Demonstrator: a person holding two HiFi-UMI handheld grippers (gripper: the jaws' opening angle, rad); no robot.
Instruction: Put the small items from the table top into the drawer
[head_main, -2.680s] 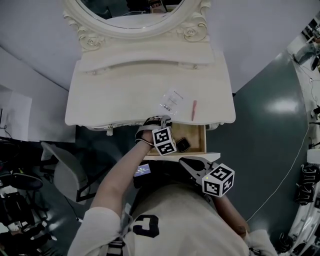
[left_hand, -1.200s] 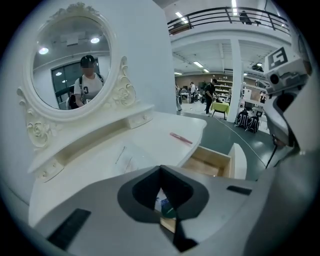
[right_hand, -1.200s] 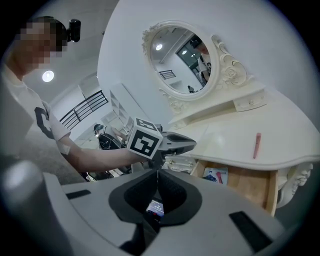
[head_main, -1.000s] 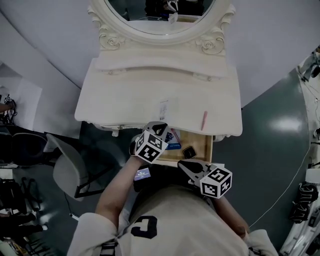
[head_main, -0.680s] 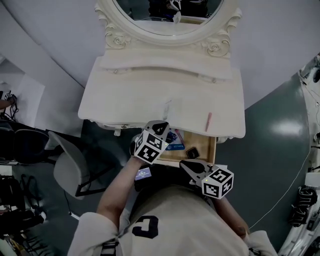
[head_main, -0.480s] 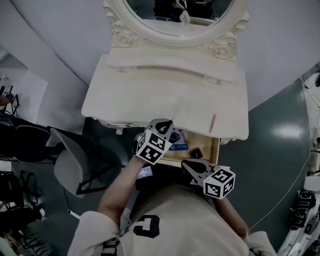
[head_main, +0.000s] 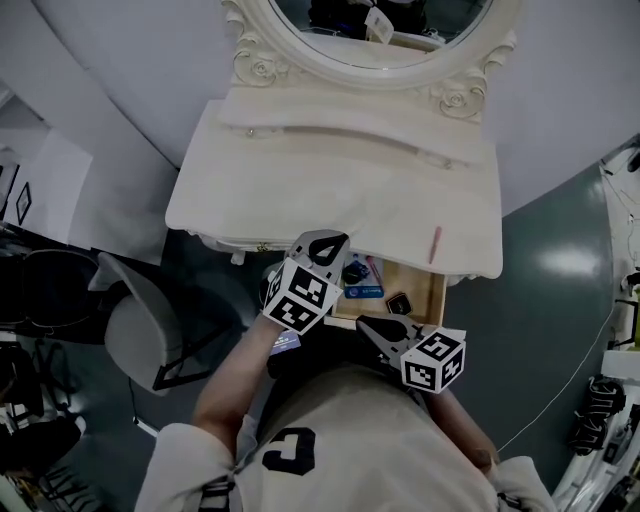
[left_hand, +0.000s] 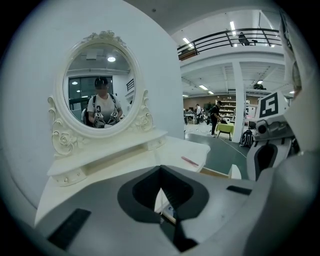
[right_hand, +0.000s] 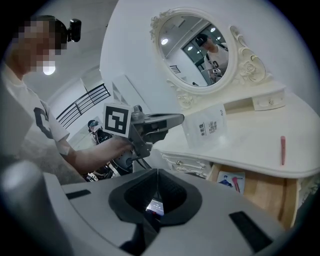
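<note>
Left gripper (left_hand: 160, 170) pinches packet (left_hand: 160, 201) (edge-on)

The table (head_main: 300, 180) is cream, the stick (head_main: 436, 244) pink, the drawer (head_main: 428, 286) tan, the packet (right_hand: 206, 127) clear.

head: steeply down over dressing table (head_main: 330, 190) | gripper views: low, facing mirror (left_hand: 100, 95) (both share it)

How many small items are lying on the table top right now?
1: the pink stick lies near the table top's right front edge. The clear packet is pinched upright in the left gripper, not lying. That gripper may hide a bit of the top.
</note>
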